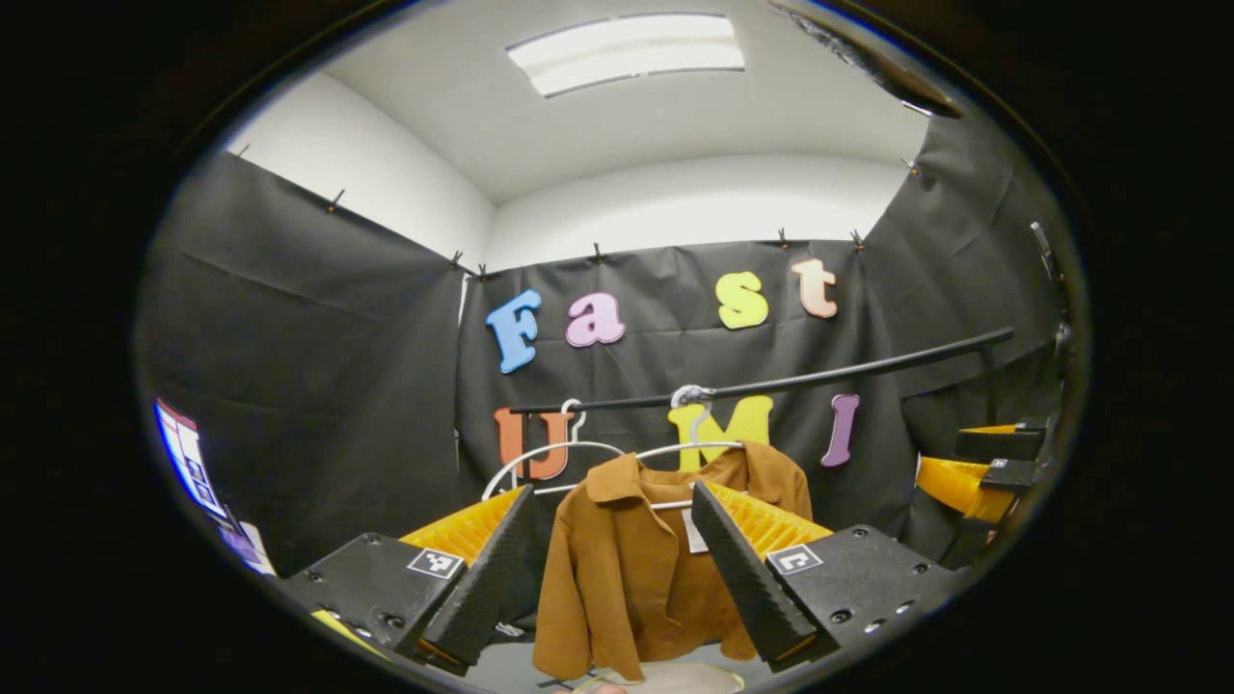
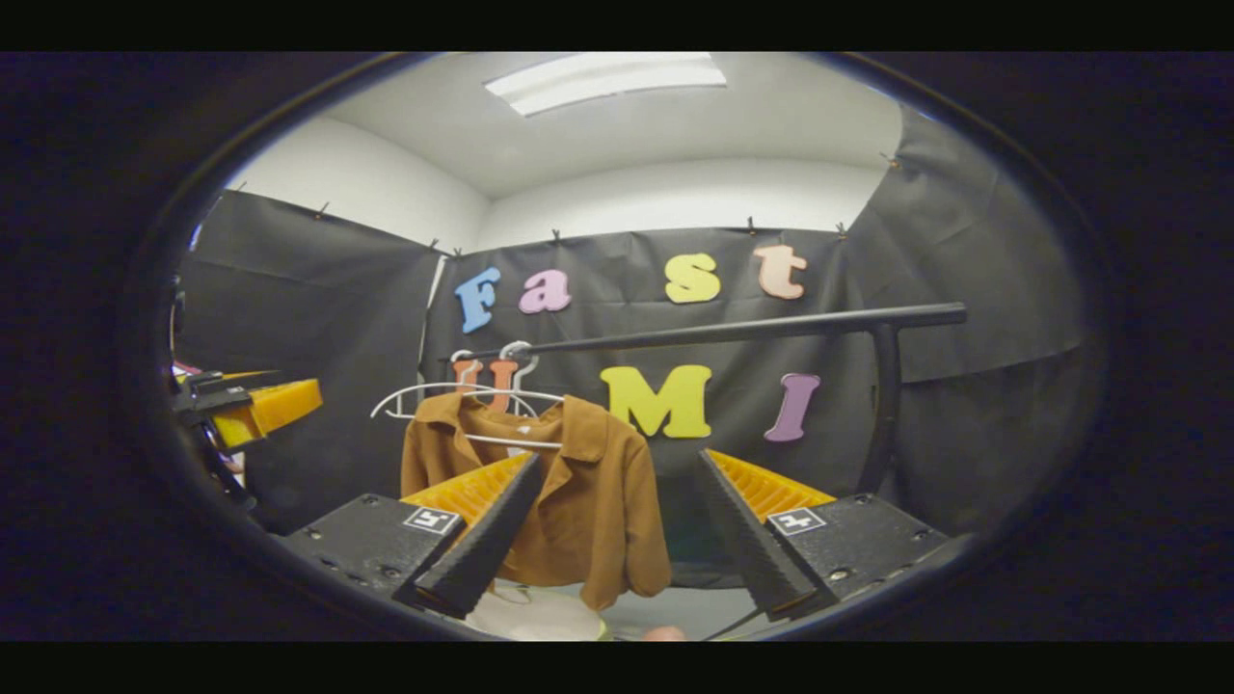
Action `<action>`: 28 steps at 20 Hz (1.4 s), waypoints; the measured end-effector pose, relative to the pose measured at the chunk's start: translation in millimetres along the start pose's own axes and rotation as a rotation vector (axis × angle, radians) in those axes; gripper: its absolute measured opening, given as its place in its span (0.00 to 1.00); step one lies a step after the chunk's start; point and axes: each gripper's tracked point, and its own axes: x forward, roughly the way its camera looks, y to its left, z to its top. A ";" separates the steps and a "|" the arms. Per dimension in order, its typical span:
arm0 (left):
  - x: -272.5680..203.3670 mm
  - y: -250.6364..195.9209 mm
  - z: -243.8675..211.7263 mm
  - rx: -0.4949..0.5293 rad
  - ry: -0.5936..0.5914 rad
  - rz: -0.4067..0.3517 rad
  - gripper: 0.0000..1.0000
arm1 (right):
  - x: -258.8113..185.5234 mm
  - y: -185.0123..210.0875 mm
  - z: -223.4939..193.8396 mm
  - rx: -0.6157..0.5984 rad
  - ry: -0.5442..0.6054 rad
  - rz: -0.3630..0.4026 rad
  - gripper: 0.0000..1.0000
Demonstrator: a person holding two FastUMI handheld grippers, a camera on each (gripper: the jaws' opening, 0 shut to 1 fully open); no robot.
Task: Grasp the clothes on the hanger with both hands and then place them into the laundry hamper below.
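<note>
A brown collared shirt (image 1: 617, 578) hangs on a white hanger (image 1: 689, 448) from a black rail (image 1: 819, 378). My left gripper (image 1: 612, 499) is open, its black fingers (image 1: 482, 578) framing the shirt from a short way in front, not touching it. In the right gripper view the shirt (image 2: 598, 501) hangs left of centre under the rail (image 2: 723, 331). My right gripper (image 2: 619, 463) is also open, and its left finger (image 2: 482, 549) overlaps the shirt's lower front. A pale rounded hamper rim (image 2: 540, 617) shows just beneath the shirt.
A second, bare white hanger (image 1: 540, 455) hangs left of the shirt. The rail's upright post (image 2: 885, 405) stands on the right. Each gripper shows at the edge of the other's view: the right gripper (image 1: 983, 472) and the left gripper (image 2: 255, 405). Black cloth walls close in all round.
</note>
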 end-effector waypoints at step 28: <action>104.9 -17.6 -118.8 -0.253 0.280 -0.282 1.00 | 136.9 70.7 -111.3 0.220 0.296 -0.149 0.98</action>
